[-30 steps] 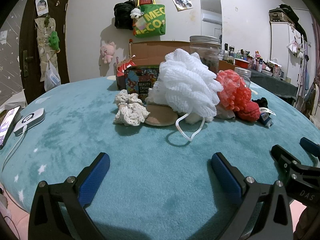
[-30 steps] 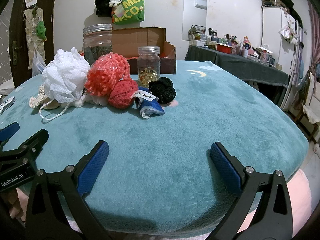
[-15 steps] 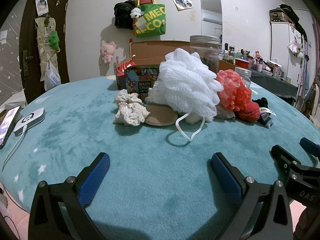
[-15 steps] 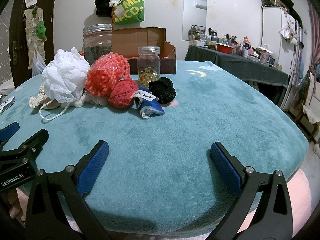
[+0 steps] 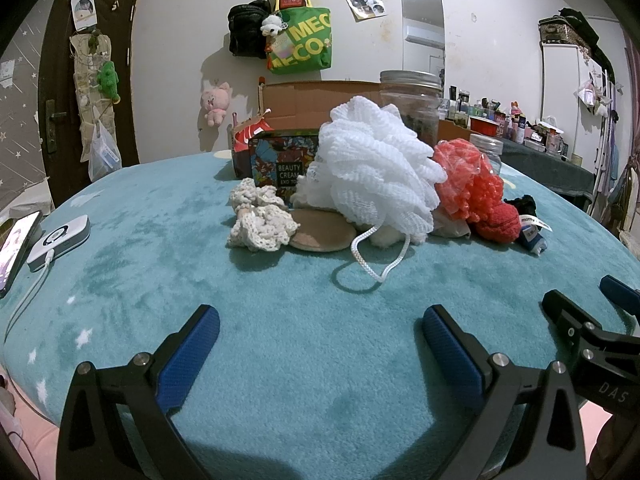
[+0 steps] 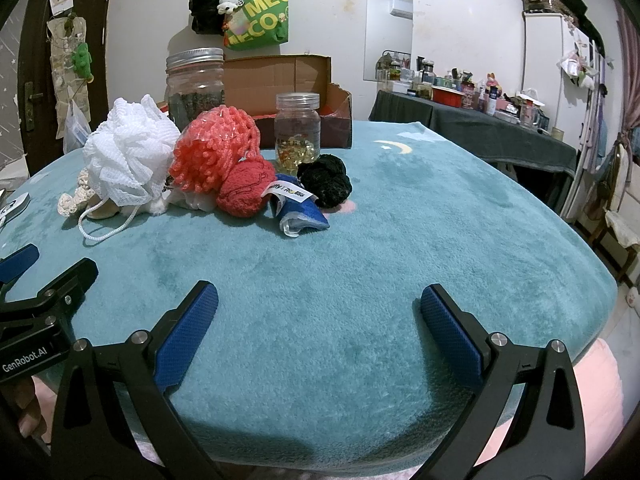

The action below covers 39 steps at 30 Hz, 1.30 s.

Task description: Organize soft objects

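Note:
A pile of soft things lies mid-table: a white mesh bath puff [image 5: 376, 172] [image 6: 128, 156] with a cord loop, a coral puff [image 5: 468, 176] [image 6: 216, 148], a red knit ball [image 5: 498, 222] [image 6: 244, 192], a cream crochet piece [image 5: 260, 220], a tan round pad [image 5: 322, 234], a blue cloth with a label [image 6: 298, 210] and a black scrunchie [image 6: 326, 180]. My left gripper [image 5: 318, 320] is open and empty, near the table's front edge. My right gripper [image 6: 318, 308] is open and empty, beside it to the right.
An open cardboard box [image 6: 288, 92], a large glass jar [image 6: 196, 84], a small jar [image 6: 298, 132] and a printed tin [image 5: 280, 160] stand behind the pile. A phone [image 5: 14, 248] and white charger [image 5: 60, 236] lie at the left on the teal cover [image 6: 400, 240].

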Each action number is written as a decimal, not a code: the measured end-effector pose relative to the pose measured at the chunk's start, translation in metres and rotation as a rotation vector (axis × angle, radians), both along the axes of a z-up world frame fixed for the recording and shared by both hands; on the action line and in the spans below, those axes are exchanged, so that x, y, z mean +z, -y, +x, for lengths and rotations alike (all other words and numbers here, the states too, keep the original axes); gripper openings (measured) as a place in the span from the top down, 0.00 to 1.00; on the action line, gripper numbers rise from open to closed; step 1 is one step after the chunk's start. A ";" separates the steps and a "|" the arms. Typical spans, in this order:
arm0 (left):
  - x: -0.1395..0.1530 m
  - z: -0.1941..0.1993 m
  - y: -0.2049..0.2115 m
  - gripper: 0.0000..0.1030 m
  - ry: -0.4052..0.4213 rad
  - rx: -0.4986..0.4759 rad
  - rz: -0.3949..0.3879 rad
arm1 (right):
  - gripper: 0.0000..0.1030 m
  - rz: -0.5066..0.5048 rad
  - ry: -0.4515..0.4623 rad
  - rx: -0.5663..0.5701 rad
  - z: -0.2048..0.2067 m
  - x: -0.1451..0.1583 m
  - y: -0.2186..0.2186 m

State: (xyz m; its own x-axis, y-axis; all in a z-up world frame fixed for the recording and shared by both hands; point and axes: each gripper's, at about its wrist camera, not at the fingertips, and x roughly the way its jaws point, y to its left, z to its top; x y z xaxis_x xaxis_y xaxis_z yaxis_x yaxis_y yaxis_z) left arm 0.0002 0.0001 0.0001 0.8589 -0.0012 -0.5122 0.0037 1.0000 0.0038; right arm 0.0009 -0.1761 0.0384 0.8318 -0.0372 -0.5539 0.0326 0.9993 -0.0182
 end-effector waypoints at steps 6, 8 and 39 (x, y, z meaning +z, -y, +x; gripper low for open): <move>0.000 0.000 0.000 0.00 -0.001 0.000 0.000 | 0.00 0.000 0.000 0.000 0.000 0.000 0.000; 0.000 0.000 0.000 0.00 -0.001 0.000 -0.001 | 0.00 0.000 0.000 0.000 0.000 0.000 0.000; 0.027 0.007 -0.004 0.00 0.052 -0.033 0.008 | 0.00 0.035 -0.024 0.009 0.005 0.008 0.007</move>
